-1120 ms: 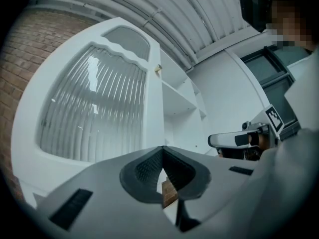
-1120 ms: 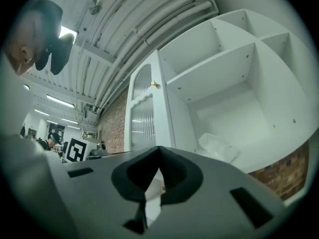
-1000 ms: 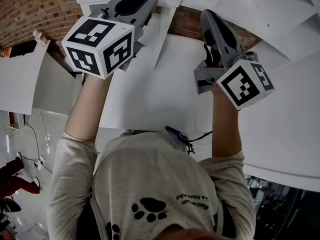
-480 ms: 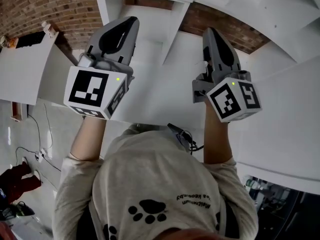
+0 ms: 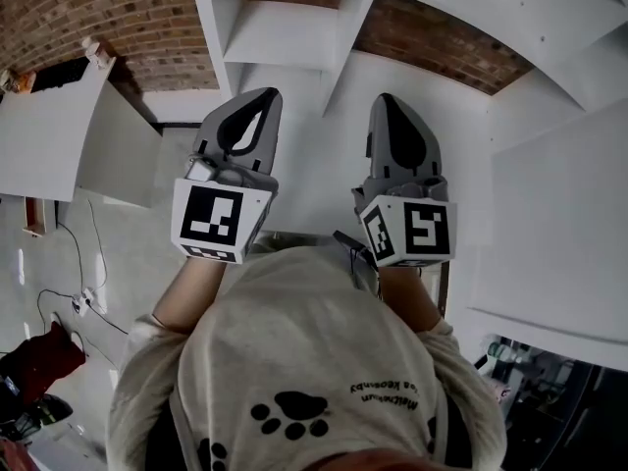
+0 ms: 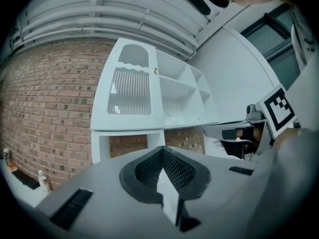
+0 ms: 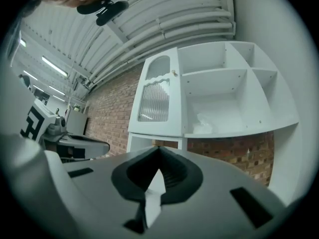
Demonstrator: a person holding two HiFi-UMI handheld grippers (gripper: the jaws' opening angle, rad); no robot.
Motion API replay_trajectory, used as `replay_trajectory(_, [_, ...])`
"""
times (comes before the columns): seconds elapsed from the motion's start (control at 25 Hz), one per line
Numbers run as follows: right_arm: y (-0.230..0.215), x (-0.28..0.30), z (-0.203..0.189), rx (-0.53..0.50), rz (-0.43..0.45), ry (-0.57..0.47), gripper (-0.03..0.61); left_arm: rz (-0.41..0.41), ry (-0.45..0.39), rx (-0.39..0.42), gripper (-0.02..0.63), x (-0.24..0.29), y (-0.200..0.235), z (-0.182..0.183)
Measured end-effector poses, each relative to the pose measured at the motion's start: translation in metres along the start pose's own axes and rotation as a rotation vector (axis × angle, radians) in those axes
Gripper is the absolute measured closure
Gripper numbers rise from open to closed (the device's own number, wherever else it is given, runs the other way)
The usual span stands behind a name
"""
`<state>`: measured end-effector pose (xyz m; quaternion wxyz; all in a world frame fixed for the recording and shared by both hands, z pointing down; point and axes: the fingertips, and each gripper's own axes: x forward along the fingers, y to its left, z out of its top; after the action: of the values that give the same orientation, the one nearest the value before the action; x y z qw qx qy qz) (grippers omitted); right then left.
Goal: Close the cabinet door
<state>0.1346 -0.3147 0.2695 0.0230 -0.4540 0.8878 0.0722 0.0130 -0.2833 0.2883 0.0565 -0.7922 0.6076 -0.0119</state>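
The white cabinet (image 7: 224,98) stands against a brick wall with its shelves showing. Its door (image 7: 157,98), with a ribbed glass panel, hangs swung out to the left of the shelves; the left gripper view shows the door (image 6: 129,91) too. Both grippers are held level in front of the cabinet, well short of it and touching nothing. My left gripper (image 6: 160,151) has its jaws together with nothing between them. My right gripper (image 7: 158,151) is shut and empty as well. In the head view the left gripper (image 5: 257,101) and right gripper (image 5: 388,104) sit side by side below the cabinet (image 5: 285,32).
A white unit (image 5: 49,135) with a small bottle (image 5: 93,52) on top stands to the left by the brick wall (image 6: 45,113). A large white panel (image 5: 559,224) is on the right. Cables lie on the floor (image 5: 69,292) at lower left.
Both grippers have come down and drawn closer together in the head view. The cabinet's shelves now show above them. Both pairs of jaws stay shut.
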Motion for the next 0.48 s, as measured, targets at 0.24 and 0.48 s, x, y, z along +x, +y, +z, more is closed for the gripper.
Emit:
replay_trajectory(0.24, [0.025, -0.01, -0.039, -0.019, 0.005, 0.05, 0.569, 0.02, 0.024, -0.019, 0.605, -0.011, -0.007, -0.033])
replay_trajectory(0.48, [0.035, -0.016, -0.065, -0.018, -0.007, 0.07, 0.569, 0.027, 0.035, -0.027, 0.606, -0.015, -0.009, -0.053])
